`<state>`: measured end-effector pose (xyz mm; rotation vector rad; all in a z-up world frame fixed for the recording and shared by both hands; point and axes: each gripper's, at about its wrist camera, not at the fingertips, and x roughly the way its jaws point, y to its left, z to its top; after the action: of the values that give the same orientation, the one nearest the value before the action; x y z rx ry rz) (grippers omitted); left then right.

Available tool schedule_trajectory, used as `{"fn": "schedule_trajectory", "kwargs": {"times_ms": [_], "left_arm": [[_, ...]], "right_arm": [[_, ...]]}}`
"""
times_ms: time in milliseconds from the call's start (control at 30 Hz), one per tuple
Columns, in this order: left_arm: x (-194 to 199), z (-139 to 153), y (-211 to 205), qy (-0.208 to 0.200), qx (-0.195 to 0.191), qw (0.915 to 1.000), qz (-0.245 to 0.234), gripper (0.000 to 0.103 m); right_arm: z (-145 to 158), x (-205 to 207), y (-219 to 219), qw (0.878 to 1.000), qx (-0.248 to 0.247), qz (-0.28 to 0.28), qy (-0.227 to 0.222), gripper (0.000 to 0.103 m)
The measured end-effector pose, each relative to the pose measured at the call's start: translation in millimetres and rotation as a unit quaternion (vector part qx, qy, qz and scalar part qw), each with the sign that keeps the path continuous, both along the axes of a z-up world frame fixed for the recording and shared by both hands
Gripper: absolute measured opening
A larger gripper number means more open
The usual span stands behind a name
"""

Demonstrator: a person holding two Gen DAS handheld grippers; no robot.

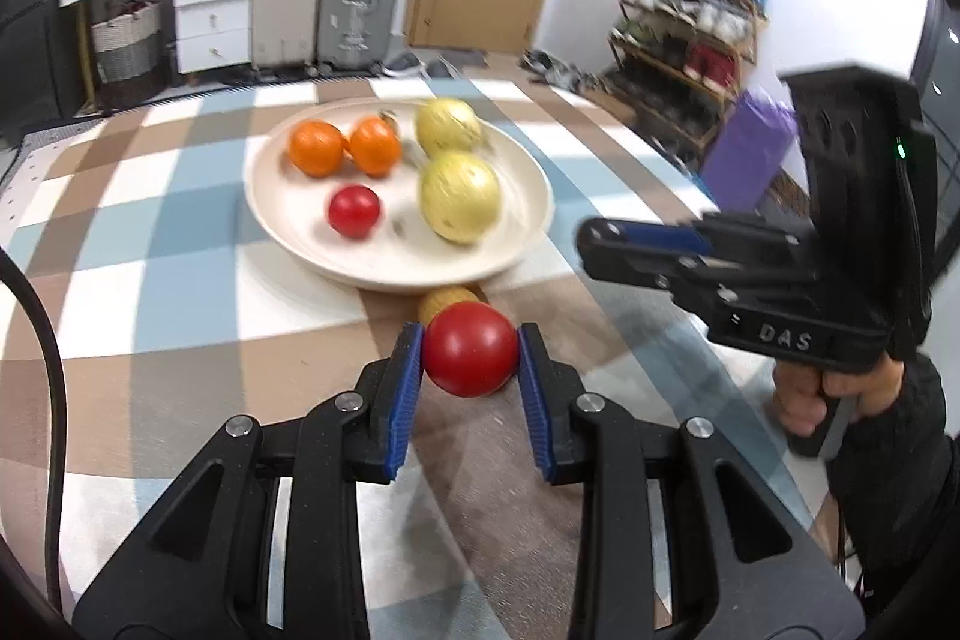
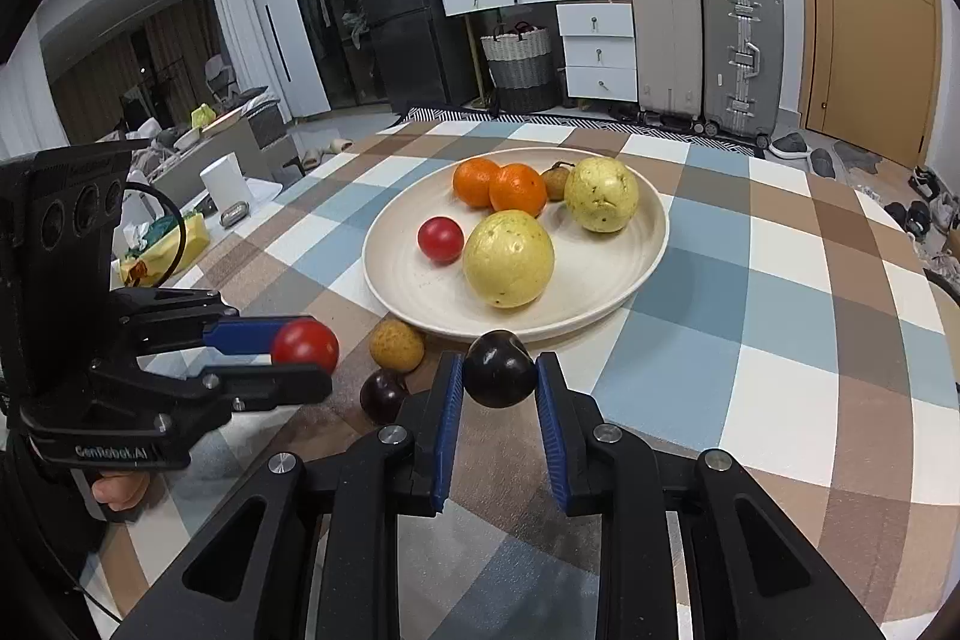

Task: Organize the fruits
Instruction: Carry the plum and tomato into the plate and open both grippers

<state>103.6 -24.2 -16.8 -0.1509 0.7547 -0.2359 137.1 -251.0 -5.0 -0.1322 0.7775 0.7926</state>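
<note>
A cream plate on the checked tablecloth holds two oranges, two yellow-green fruits, a small red fruit and a small brown fruit. My left gripper is shut on a red fruit, held just in front of the plate; it also shows in the right wrist view. My right gripper is shut on a dark purple fruit near the plate's front rim. A tan fruit and another dark fruit lie on the cloth between the grippers.
The right gripper's body is at the right of the left wrist view. The table's left edge has a white cup and yellow packaging beyond it. Suitcases and drawers stand behind the table.
</note>
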Motion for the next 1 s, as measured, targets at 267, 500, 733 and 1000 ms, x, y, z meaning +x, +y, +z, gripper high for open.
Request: {"fn": "schedule_trajectory", "kwargs": {"times_ms": [267,500,733,1000], "left_arm": [[-7,16,21,-0.039,-0.017,0.998,0.047,0.028],[-4,26,33,-0.059,-0.013,0.9953,0.076,0.028],[12,32,38,-0.062,-0.01,0.9939,0.09,0.028],[35,35,43,-0.069,0.003,0.992,0.106,0.028]], "right_arm": [[8,2,-4,1.0,0.021,-0.018,-0.01,0.025],[13,11,-3,0.999,0.042,-0.032,-0.002,0.025],[24,23,0,0.997,0.049,-0.062,-0.01,0.025],[32,38,8,0.995,0.061,-0.079,-0.018,0.025]]}}
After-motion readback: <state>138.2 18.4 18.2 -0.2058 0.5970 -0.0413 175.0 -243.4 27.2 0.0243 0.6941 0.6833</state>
